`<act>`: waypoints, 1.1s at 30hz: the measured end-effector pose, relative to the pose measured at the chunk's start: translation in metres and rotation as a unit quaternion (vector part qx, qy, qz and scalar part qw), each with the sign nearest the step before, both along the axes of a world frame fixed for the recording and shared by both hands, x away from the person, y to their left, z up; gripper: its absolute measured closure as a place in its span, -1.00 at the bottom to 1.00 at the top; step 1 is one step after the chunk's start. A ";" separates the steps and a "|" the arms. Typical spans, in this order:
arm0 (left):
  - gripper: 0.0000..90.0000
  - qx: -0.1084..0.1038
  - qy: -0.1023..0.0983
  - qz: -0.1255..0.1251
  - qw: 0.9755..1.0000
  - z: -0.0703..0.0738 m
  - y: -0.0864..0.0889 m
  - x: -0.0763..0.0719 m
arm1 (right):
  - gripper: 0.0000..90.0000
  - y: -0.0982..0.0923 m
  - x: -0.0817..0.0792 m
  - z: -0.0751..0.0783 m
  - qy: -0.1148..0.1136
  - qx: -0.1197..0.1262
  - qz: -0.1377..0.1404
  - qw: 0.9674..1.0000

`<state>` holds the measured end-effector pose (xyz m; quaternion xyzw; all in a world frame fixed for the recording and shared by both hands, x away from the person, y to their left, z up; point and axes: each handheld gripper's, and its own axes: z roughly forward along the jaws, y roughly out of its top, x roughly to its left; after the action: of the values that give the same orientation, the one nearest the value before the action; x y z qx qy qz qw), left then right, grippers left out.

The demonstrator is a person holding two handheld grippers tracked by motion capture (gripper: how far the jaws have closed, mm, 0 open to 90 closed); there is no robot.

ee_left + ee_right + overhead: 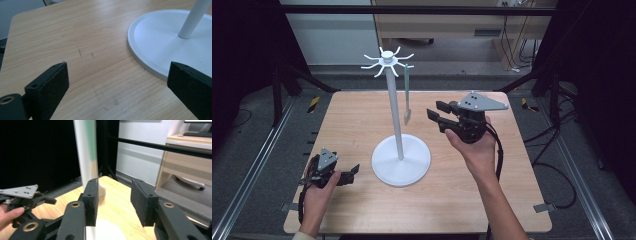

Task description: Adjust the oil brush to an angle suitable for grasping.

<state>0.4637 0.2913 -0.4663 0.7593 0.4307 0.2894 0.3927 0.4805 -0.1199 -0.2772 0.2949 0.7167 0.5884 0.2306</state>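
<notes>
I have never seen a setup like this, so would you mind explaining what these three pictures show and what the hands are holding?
Gladly. There is no robot arm here: a person holds a hand-operated two-jaw gripper in each hand at a wooden table. The high view looks down from above the person's side. The left gripper rests low near the table; the right gripper is raised. The other two pictures come from cameras riding on each gripper, looking along its black jaws.

On the table stands a white stand with a round base, a tall pole and hooked arms on top. A green-handled utensil hangs from one arm.

Both grippers are open and hold nothing. In the right gripper view, the right one's jaws point toward the pole and the hanging utensil, with nothing pressed between them.
</notes>
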 end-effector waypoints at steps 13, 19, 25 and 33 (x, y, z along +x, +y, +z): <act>-0.92 0.001 -0.001 -0.001 1.000 0.000 -0.001 0.000 | -0.37 -0.039 -0.002 -0.031 0.011 -0.012 -0.092 0.996; -0.93 -0.001 -0.003 0.000 1.000 0.001 0.000 -0.001 | -0.47 -0.052 -0.001 -0.048 0.021 -0.012 -0.126 0.992; -0.93 0.000 -0.002 -0.001 1.000 0.000 -0.001 0.000 | -0.61 -0.063 0.003 -0.071 0.050 -0.033 -0.153 0.986; -0.93 -0.002 -0.003 -0.001 1.000 0.001 0.000 0.000 | -0.69 -0.077 0.016 -0.101 0.091 -0.048 -0.173 0.979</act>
<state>0.4634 0.2912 -0.4654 0.7580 0.4294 0.2907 0.3957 0.4966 -0.1973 -0.3778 0.4553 0.7003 0.4749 0.2768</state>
